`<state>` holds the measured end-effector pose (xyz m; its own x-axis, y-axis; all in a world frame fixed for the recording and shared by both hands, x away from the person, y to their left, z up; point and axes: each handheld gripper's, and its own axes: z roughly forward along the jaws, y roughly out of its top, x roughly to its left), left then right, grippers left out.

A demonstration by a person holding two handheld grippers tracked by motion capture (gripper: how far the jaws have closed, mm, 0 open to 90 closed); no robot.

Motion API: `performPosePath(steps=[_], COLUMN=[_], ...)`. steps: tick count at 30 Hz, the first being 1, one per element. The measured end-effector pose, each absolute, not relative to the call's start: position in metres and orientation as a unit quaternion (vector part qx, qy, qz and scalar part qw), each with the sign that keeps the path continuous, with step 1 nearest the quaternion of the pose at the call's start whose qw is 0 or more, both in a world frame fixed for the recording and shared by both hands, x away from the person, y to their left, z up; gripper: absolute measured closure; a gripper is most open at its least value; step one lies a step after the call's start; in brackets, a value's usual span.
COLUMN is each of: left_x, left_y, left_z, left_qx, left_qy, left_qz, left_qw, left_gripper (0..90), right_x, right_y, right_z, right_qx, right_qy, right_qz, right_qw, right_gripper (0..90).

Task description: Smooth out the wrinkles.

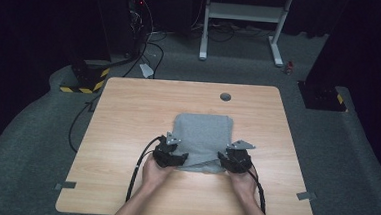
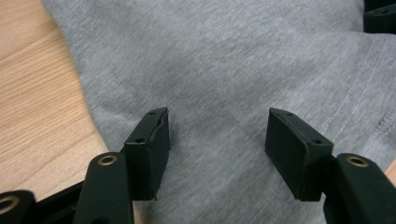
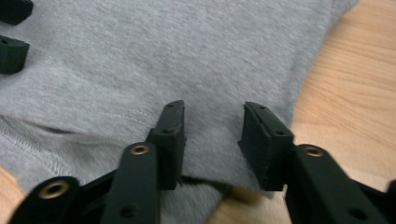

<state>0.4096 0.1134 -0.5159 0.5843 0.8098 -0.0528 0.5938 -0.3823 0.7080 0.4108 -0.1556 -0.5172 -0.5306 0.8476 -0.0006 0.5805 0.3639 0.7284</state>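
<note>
A grey folded cloth [image 1: 202, 133] lies flat on the wooden table [image 1: 128, 113], slightly right of centre. My left gripper [image 1: 179, 157] sits at the cloth's near left corner, and my right gripper [image 1: 224, 158] at its near right corner. In the left gripper view the jaws [image 2: 217, 126] stand wide apart over the grey fabric [image 2: 224, 60] without pinching it; the right gripper's tips [image 2: 380, 16] show at the top right. In the right gripper view the gripper [image 3: 212, 121] is open, straddling the stitched near edge of the cloth [image 3: 187, 56], which is slightly lifted there.
A round cable hole [image 1: 225, 96] sits at the table's far edge. Grey tape marks [image 1: 65, 185] [image 1: 306, 195] lie by the near corners. Cables trail from both grippers toward the near edge. Behind the table stand a white frame [image 1: 244, 13] and striped black bases [image 1: 87, 83].
</note>
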Motion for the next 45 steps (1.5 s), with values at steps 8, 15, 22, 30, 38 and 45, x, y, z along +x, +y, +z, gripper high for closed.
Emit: performPosePath(steps=[8, 15, 22, 30, 38, 45], left_x=[0.407, 0.403, 0.400, 0.396, 0.393, 0.392], left_y=[0.125, 0.131, 0.146, 0.163, 0.177, 0.188], left_z=[-0.506, -0.498, -0.488, -0.480, -0.476, -0.471], left_qx=[0.795, 0.793, 0.783, 0.768, 0.757, 0.740], left_qy=[0.446, 0.441, 0.448, 0.460, 0.470, 0.486], left_qz=[0.144, 0.152, 0.156, 0.161, 0.166, 0.163], left_qw=[0.385, 0.393, 0.402, 0.416, 0.423, 0.436], left_gripper=[40.0, 39.4, 39.2, 39.2, 38.5, 37.2], right_x=[0.408, 0.411, 0.409, 0.406, 0.403, 0.400], right_y=[-0.168, -0.177, -0.186, -0.197, -0.206, -0.215], right_z=[-0.509, -0.497, -0.494, -0.486, -0.480, -0.474], right_qx=[0.465, 0.474, 0.475, 0.474, 0.475, 0.477], right_qy=[0.781, 0.767, 0.759, 0.747, 0.741, 0.733], right_qz=[0.379, 0.400, 0.415, 0.435, 0.441, 0.450], right_qw=[0.173, 0.165, 0.162, 0.169, 0.176, 0.179], right_gripper=[52.6, 49.7, 48.1, 46.8, 46.4, 46.6])
